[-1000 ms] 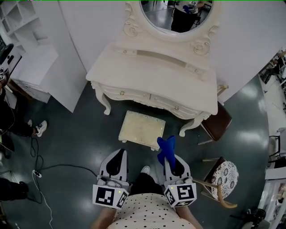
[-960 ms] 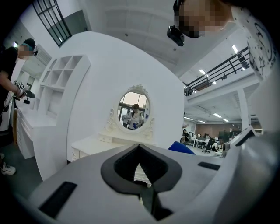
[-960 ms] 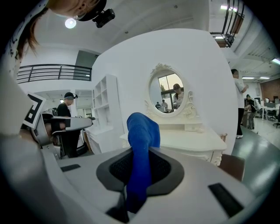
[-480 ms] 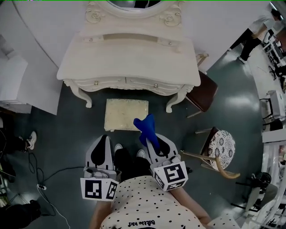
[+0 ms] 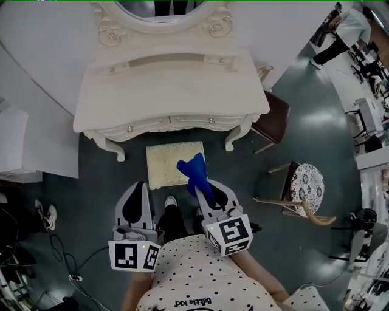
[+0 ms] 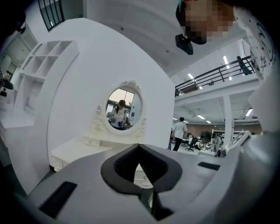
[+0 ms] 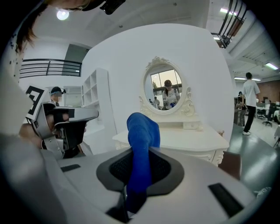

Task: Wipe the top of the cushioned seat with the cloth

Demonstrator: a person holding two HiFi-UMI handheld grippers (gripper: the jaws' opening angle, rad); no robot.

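Observation:
The cushioned seat (image 5: 172, 164) is a cream rectangular stool on the dark floor, in front of the dressing table. My right gripper (image 5: 205, 187) is shut on a blue cloth (image 5: 194, 172), which sticks up past the fingertips and overlaps the seat's right front corner in the head view. In the right gripper view the blue cloth (image 7: 141, 144) rises upright from the shut right gripper (image 7: 139, 162). My left gripper (image 5: 137, 186) is held low at the seat's left front, apart from it, shut and holding nothing. Its tips meet in the left gripper view (image 6: 140, 151).
A white dressing table (image 5: 170, 91) with an oval mirror (image 5: 161, 7) stands behind the seat. To the right are a brown chair (image 5: 275, 120) and a chair with a patterned round seat (image 5: 307, 185). Cables (image 5: 61, 255) lie on the floor at left. A person (image 5: 340, 27) stands at far right.
I have stepped closer to the dressing table, so the seat now lies just ahead of both grippers. The right gripper with the cloth has come up to the seat's right front corner.

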